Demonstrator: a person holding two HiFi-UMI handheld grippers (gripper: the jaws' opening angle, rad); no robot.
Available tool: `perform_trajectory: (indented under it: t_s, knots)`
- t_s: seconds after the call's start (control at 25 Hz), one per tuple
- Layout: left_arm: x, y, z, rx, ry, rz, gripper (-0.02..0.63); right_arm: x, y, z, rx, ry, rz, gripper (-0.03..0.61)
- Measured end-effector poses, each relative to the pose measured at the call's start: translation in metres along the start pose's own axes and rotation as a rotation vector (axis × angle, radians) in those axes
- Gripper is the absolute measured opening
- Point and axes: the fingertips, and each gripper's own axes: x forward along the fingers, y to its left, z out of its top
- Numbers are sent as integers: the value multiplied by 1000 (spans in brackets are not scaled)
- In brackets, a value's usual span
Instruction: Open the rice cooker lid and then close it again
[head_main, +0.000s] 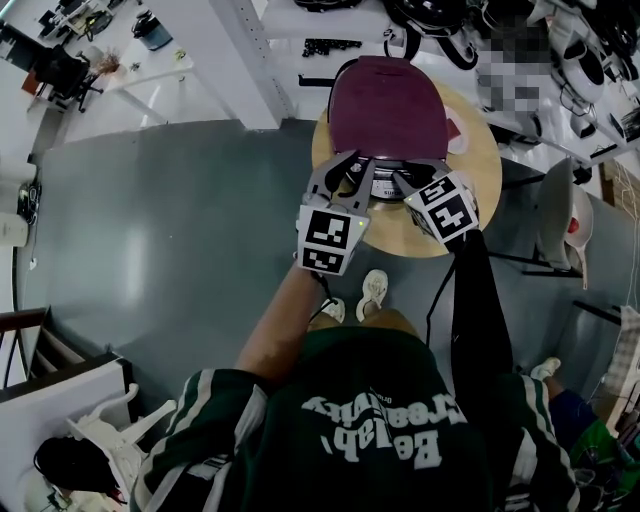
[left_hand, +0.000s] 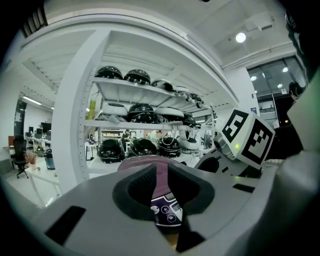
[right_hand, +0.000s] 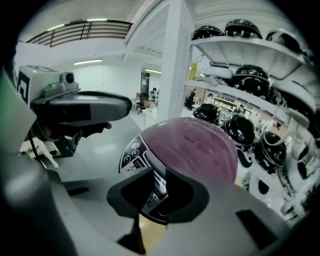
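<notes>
Upside-down "Creativity" lettering on green shirt (head_main: 372, 432)

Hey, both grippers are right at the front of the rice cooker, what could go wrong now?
1. The right gripper points at the button panel, so it may press a button by mistake.
2. The left gripper sits close beside it, and the two could bump.
3. The cooker stands toward the far edge of the table, so a push might slide it.
</notes>
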Motion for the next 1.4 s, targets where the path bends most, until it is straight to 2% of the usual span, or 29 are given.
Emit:
perform_trajectory:
  t_s: [0.16,0.36,0.8,0.96,1.4]
  knots:
    - [2,3,-1,-2,7,7,69,2,-2,1,0,37,-4,60]
    - [0,6,-2,15,19,15,69,3,-1,-2,57,45,-5,49]
    - [-4,15,5,14,8,18,69,1,-1,1,11,52,-70,64]
    - [-4,16,6,16,2,22,69,3,-1,1,-15,68,-67,66]
    - [1,13,5,12,13,25,69,5,-1,-3,29,31,-42,60]
